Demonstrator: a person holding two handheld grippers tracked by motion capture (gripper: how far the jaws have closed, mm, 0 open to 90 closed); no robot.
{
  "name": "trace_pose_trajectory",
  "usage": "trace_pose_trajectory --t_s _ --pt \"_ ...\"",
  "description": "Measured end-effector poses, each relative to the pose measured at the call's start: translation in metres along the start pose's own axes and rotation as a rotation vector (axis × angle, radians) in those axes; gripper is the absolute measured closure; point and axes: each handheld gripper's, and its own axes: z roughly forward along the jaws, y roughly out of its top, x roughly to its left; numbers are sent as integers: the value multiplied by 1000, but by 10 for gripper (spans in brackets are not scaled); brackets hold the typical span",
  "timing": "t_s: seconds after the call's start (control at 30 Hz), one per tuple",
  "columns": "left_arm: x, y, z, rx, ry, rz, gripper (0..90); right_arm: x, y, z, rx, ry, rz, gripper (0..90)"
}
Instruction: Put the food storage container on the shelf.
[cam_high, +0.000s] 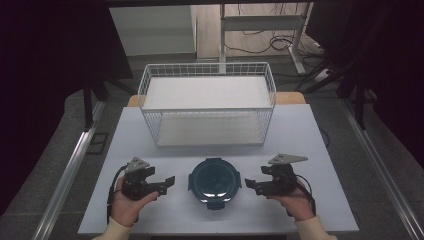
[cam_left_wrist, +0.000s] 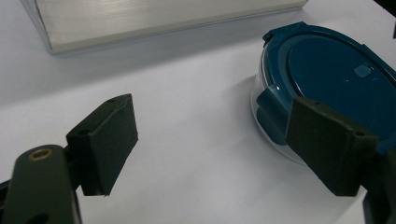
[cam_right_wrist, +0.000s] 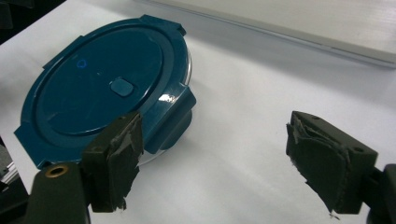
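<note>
A round dark-blue lidded container sits on the white table, near its front edge. The left gripper and right gripper flank it, each held in a hand, jaws apart, holding nothing. A white wire basket stands behind.

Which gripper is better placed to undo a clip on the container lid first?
Right, marginally. The right gripper is open with a lid clip just ahead of one jaw. The left gripper is open too, about equally near.
</note>
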Motion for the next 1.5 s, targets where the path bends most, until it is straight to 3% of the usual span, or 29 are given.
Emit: trace_pose_trajectory --t_s 0.23,0.37,0.43,0.63,0.83,0.93,1.13,1.2,1.3,1.4,1.5 --pt "4 0 3 19 -28 -20 173 3 0 5 -4 27 21 183" --pt "8 0 9 30 -78 -78 174 5 3 6 -16 61 45 184" --pt "8 0 11 38 -91 -94 177 5 3 7 -22 81 71 191" --pt "3 3 22 61 -139 -137 185 11 4 17 -13 127 83 191" --pt "-6 7 38 86 -223 -206 180 14 13 28 -19 169 132 191" --pt "-9 9 51 109 -276 -253 178 14 14 35 3 189 155 190" --pt "-10 7 62 130 -304 -261 172 15 11 45 54 184 202 167" --pt "-7 4 61 127 -341 -296 173 16 10 47 54 186 215 162" --pt "-6 3 63 129 -352 -289 174 16 7 52 74 206 253 158" --pt "-9 2 66 142 -415 -300 180 15 6 55 67 235 309 159" --pt "-10 -2 70 158 -430 -313 181 17 4 59 63 232 337 159"
